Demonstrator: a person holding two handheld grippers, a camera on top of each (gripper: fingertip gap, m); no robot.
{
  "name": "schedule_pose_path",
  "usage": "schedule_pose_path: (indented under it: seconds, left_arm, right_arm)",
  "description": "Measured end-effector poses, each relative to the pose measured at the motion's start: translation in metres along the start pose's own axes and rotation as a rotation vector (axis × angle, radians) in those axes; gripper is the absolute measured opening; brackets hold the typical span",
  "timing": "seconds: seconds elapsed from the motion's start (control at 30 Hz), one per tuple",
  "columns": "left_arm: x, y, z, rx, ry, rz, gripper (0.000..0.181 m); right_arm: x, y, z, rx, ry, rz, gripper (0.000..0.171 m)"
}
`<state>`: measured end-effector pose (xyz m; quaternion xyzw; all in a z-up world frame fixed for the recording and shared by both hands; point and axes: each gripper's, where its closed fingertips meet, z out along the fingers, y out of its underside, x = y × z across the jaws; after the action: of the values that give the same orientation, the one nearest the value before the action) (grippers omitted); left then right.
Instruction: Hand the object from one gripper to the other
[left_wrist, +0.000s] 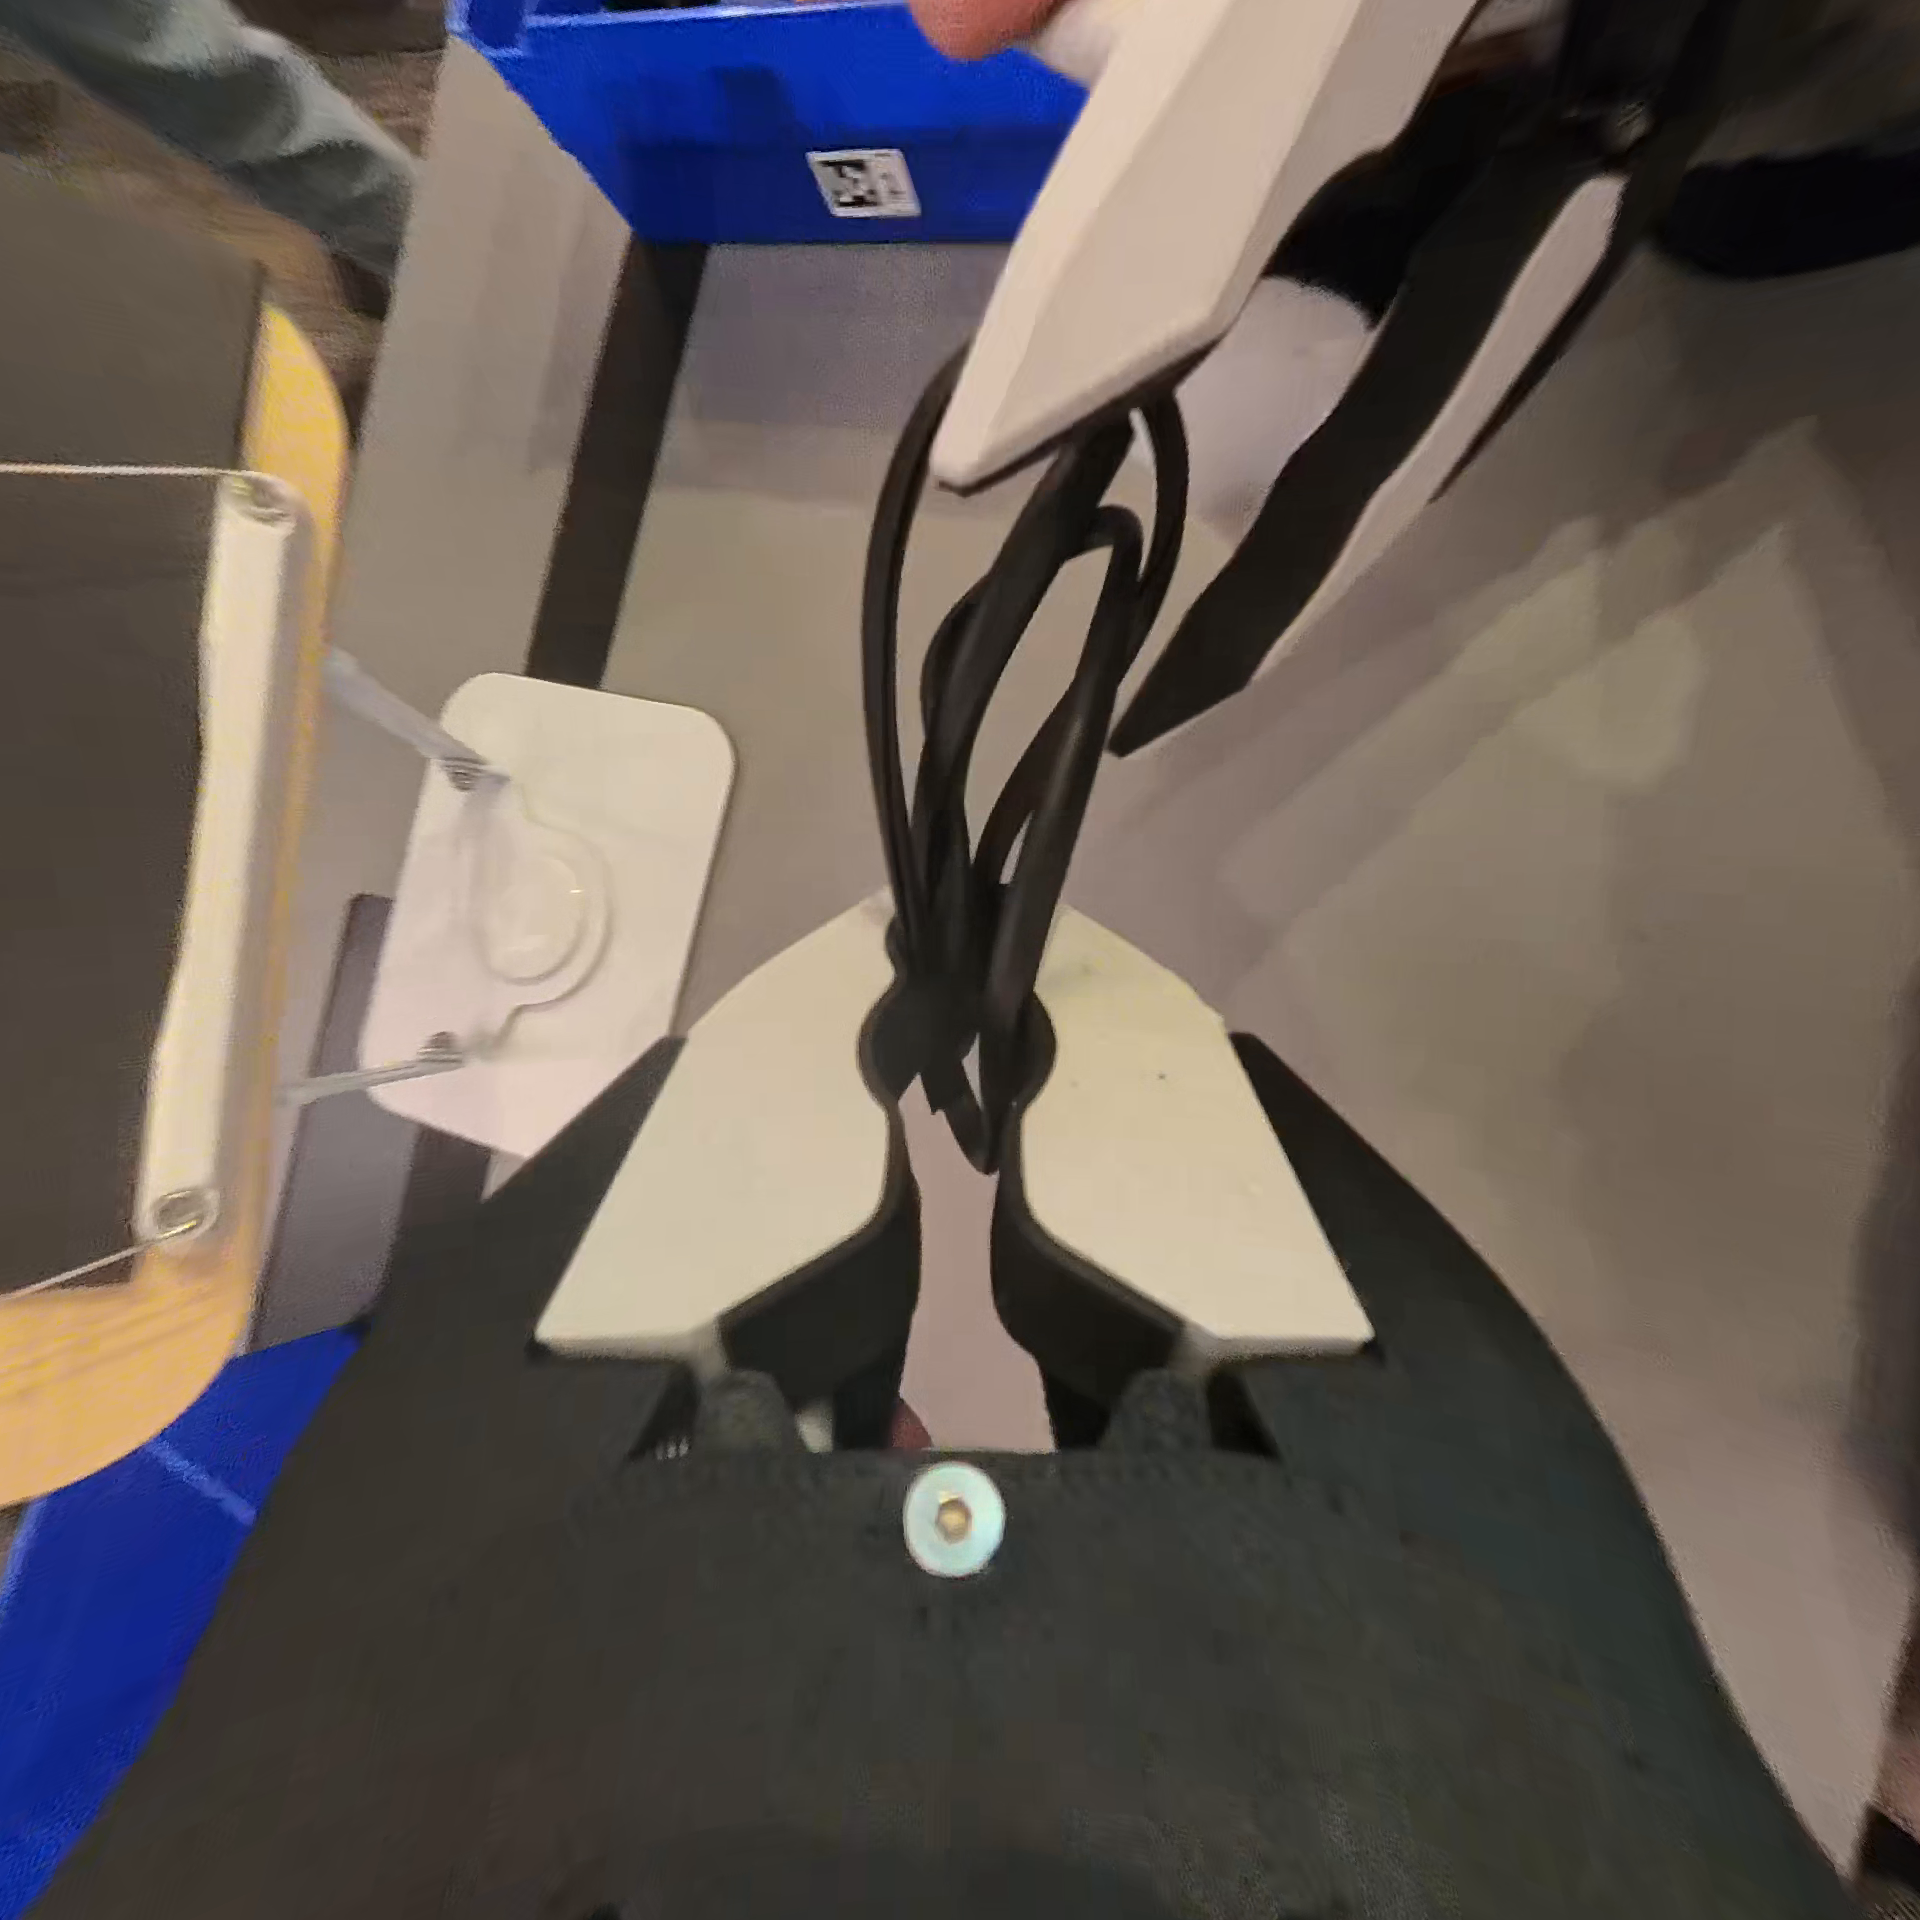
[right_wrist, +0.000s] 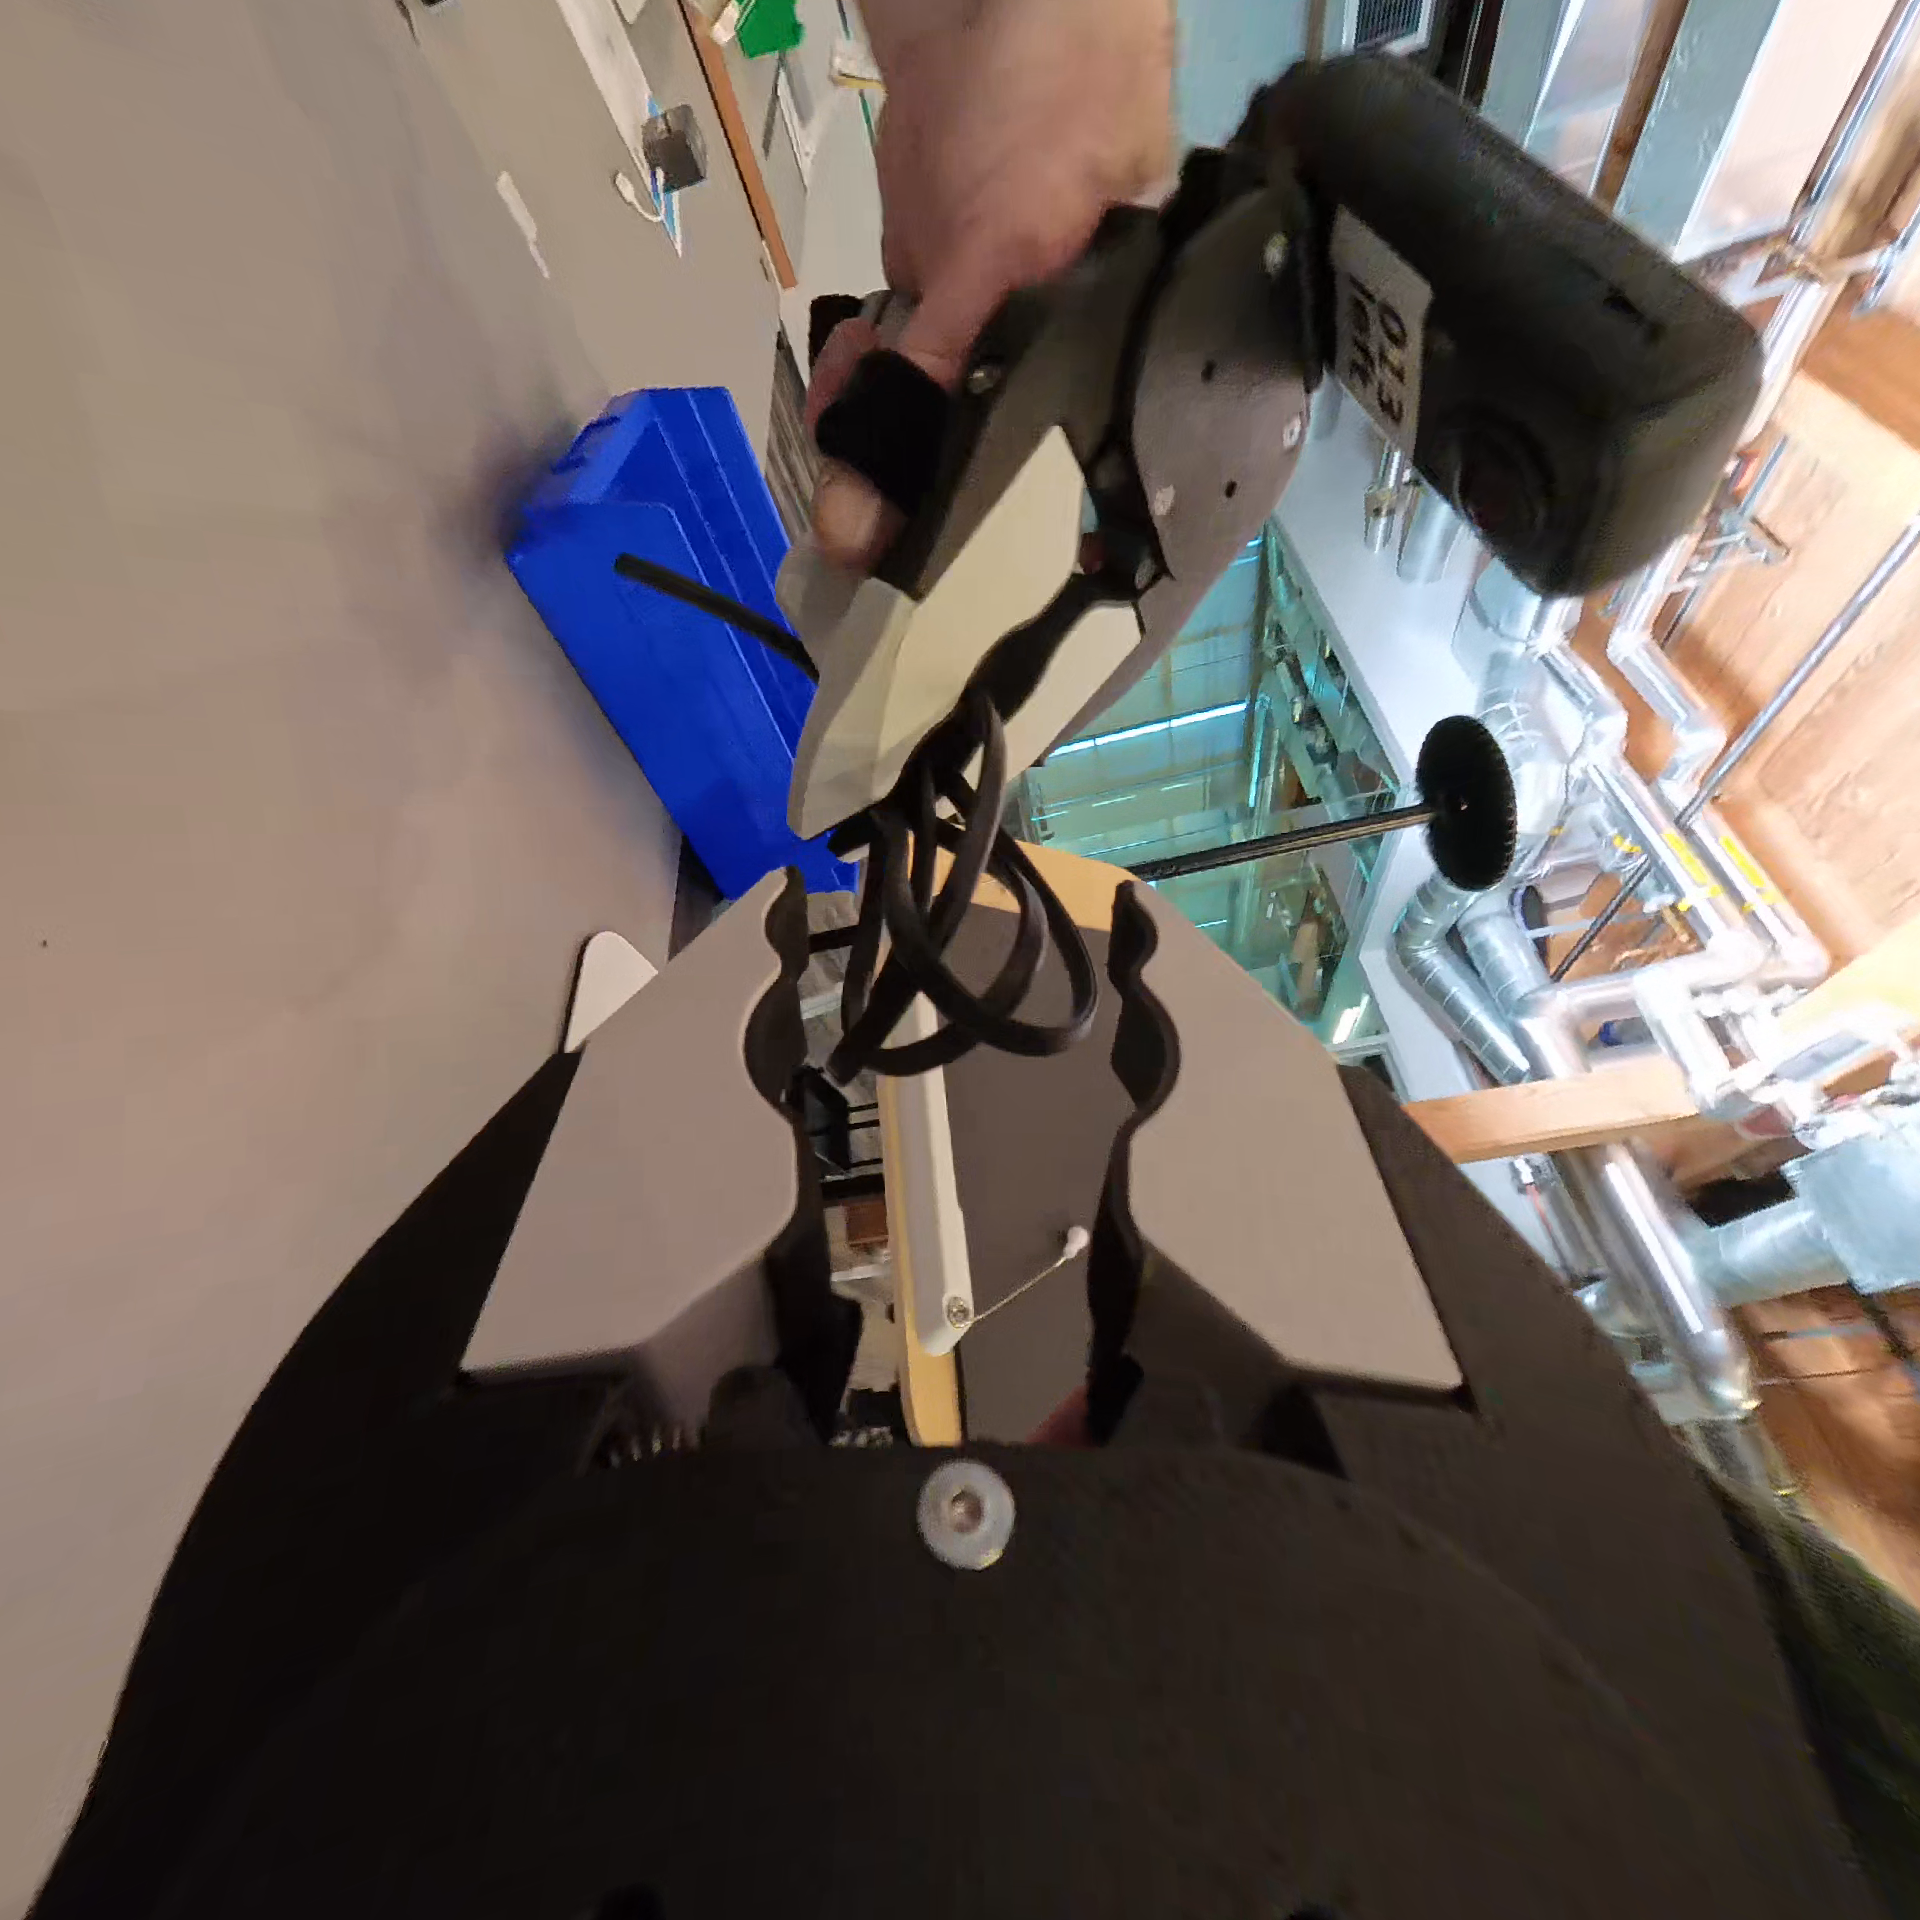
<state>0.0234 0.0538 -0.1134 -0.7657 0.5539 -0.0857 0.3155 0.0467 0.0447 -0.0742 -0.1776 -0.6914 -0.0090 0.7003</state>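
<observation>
Here the blue bin (right_wrist: 665, 623) holds a black cable (right_wrist: 717, 613).

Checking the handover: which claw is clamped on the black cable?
The left claw, pinched shut on the cable; the right claw gapes open around its loops.

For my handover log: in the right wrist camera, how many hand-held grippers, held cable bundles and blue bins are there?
Hand-held grippers: 2, the right hand-held gripper, open, and the left hand-held gripper, shut
Black cable bundle, held by the left one: 1
Blue bin: 1
Total: 4
</observation>
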Motion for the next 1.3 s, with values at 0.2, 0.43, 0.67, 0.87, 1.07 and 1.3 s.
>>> schedule_pose_path:
  seconds: [0.2,0.43,0.67,0.87,1.07,1.3]
  left_arm:
    - [0.019,0.008,0.001,-0.039,0.146,0.042,0.011]
    - [0.047,0.016,-0.004,-0.079,0.385,0.14,0.011]
    - [0.07,0.025,-0.008,-0.114,0.541,0.242,0.011]
    - [0.071,0.029,-0.01,-0.105,0.568,0.239,0.011]
    - [0.07,0.026,-0.013,-0.079,0.574,0.221,0.012]
    - [0.064,0.021,-0.008,-0.056,0.506,0.241,0.031]
  right_arm:
    - [-0.017,-0.004,0.009,-0.028,-0.035,-0.085,0.068]
    - [-0.034,-0.031,0.009,0.053,-0.065,-0.199,0.06]
    - [-0.044,-0.06,0.012,0.121,-0.054,-0.228,0.047]
    - [-0.047,-0.059,0.016,0.099,-0.034,-0.237,0.017]
    - [-0.043,-0.059,0.017,0.083,-0.023,-0.191,0.004]
    - [-0.034,-0.05,0.014,0.064,-0.035,-0.107,0.0]
